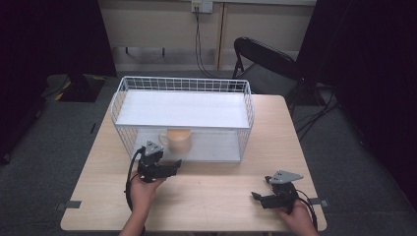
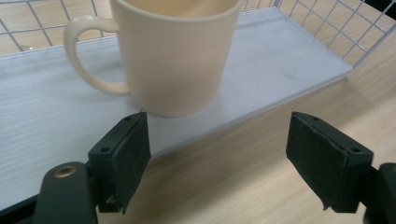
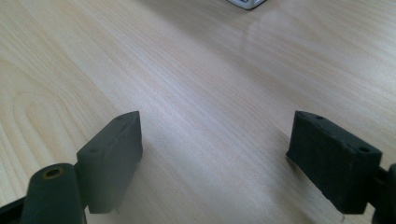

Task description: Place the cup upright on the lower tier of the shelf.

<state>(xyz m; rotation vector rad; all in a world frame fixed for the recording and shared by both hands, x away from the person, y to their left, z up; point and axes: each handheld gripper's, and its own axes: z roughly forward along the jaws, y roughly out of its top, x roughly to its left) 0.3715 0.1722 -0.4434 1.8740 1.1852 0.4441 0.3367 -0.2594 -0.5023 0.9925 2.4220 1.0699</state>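
Observation:
A cream mug [image 1: 177, 139] [image 2: 175, 51] stands upright on the white lower shelf [image 2: 46, 121] of a wire rack [image 1: 182, 86], its handle to the left. My left gripper [image 1: 174, 166] [image 2: 217, 154] sits just in front of the mug, apart from it, jaws wide with nothing between them. One left pad [image 2: 133, 149] lies close under the mug's base in the left gripper view. My right gripper [image 1: 256, 197] [image 3: 215, 158] rests low over the bare tabletop at the front right, jaws apart and empty.
The wire rack has a white upper shelf [image 1: 182, 109] above the mug and wire walls at the sides. The wooden table [image 1: 211, 191] reaches past both hands. A black folding chair [image 1: 265, 61] stands behind the table.

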